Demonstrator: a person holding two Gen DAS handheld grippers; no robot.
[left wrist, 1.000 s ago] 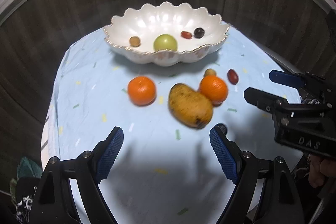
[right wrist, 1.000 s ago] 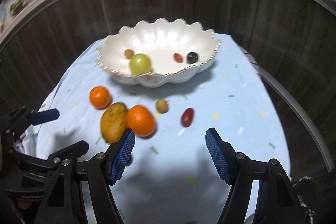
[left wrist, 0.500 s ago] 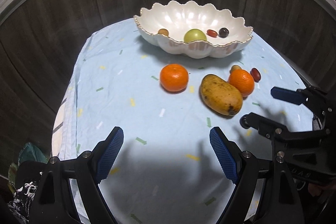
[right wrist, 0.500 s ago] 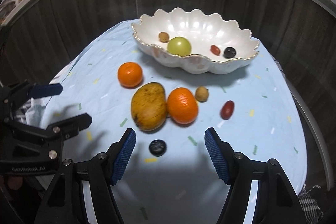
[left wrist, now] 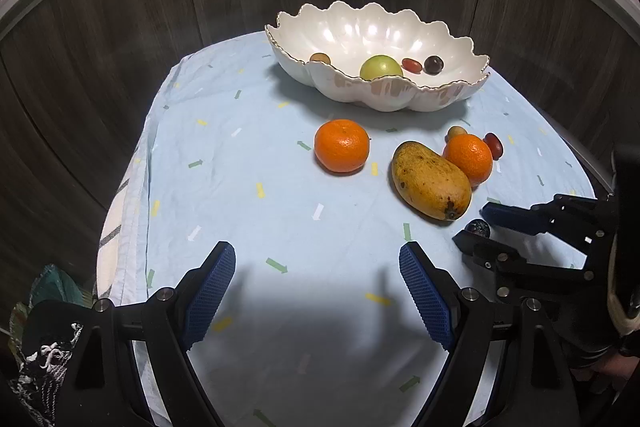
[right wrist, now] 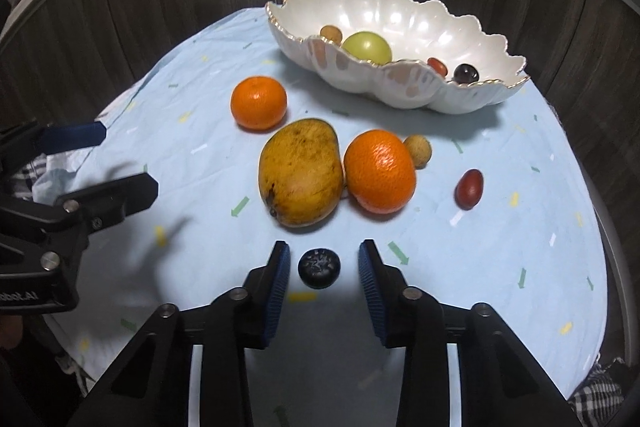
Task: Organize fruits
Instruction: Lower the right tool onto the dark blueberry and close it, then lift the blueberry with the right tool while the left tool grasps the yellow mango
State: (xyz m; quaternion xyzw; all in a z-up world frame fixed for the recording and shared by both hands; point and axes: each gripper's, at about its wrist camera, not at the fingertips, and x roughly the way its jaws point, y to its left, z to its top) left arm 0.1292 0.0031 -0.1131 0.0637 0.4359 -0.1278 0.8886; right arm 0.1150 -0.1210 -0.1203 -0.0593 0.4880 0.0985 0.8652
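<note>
— Where does the left wrist view sit?
— Low at the desk's [left wrist: 248,187] near-left edge, facing the bowl [left wrist: 400,27].
— The right?
— Closer in, lower — both share the mango [right wrist: 300,173] and bowl.

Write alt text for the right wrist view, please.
The right tool is open with its fingers on either side of a small dark berry on the blue cloth, not yet touching. Beyond lie a mango, two oranges and small fruits before a scalloped white bowl; the left tool is at left.

Dark wood-panelled wall [left wrist: 120,27] behind
</note>
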